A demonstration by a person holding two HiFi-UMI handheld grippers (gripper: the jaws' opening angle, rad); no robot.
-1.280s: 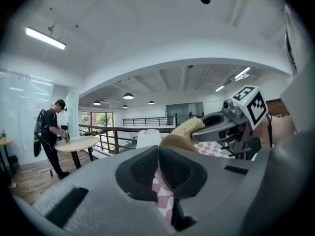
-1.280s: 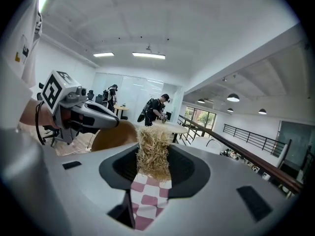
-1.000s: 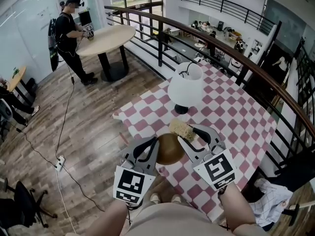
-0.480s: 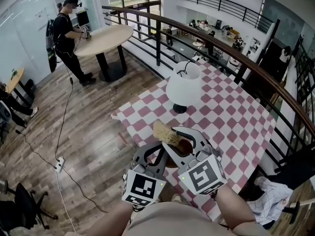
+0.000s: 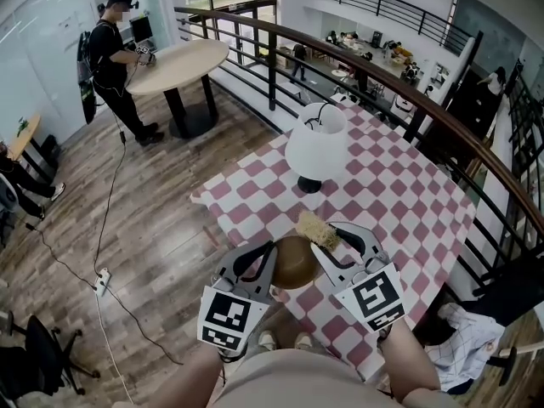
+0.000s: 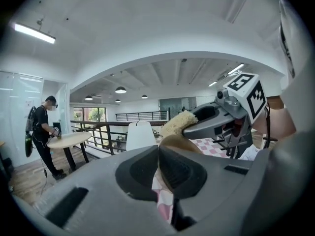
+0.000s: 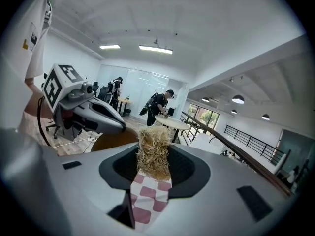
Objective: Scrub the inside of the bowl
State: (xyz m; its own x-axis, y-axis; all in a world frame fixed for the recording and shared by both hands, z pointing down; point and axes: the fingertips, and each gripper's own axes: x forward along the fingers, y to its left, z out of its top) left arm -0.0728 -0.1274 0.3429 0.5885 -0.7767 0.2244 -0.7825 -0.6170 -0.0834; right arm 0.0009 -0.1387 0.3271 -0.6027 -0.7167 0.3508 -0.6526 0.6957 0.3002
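Observation:
In the head view my left gripper point(image 5: 269, 255) is shut on the rim of a brown bowl point(image 5: 295, 262), held in the air over the near corner of the checkered table point(image 5: 399, 202). My right gripper point(image 5: 321, 240) is shut on a straw-coloured scrubber point(image 5: 315, 227), which sits at the bowl's far right rim. In the left gripper view the bowl point(image 6: 173, 142) is pinched between the jaws, with the scrubber point(image 6: 175, 123) just behind it. In the right gripper view the scrubber point(image 7: 153, 154) fills the jaws, and the bowl point(image 7: 115, 140) and left gripper point(image 7: 96, 113) lie to the left.
A white table lamp point(image 5: 316, 151) stands on the checkered table. A dark railing point(image 5: 408, 100) runs behind the table, with a drop beyond it. A person point(image 5: 115, 58) stands at a round wooden table point(image 5: 180, 65) far left. A cable and power strip point(image 5: 104, 280) lie on the wooden floor.
The right gripper swept the scrubber left across the bowl, then back right to the bowl's far rim. The left gripper and bowl stayed nearly in place.

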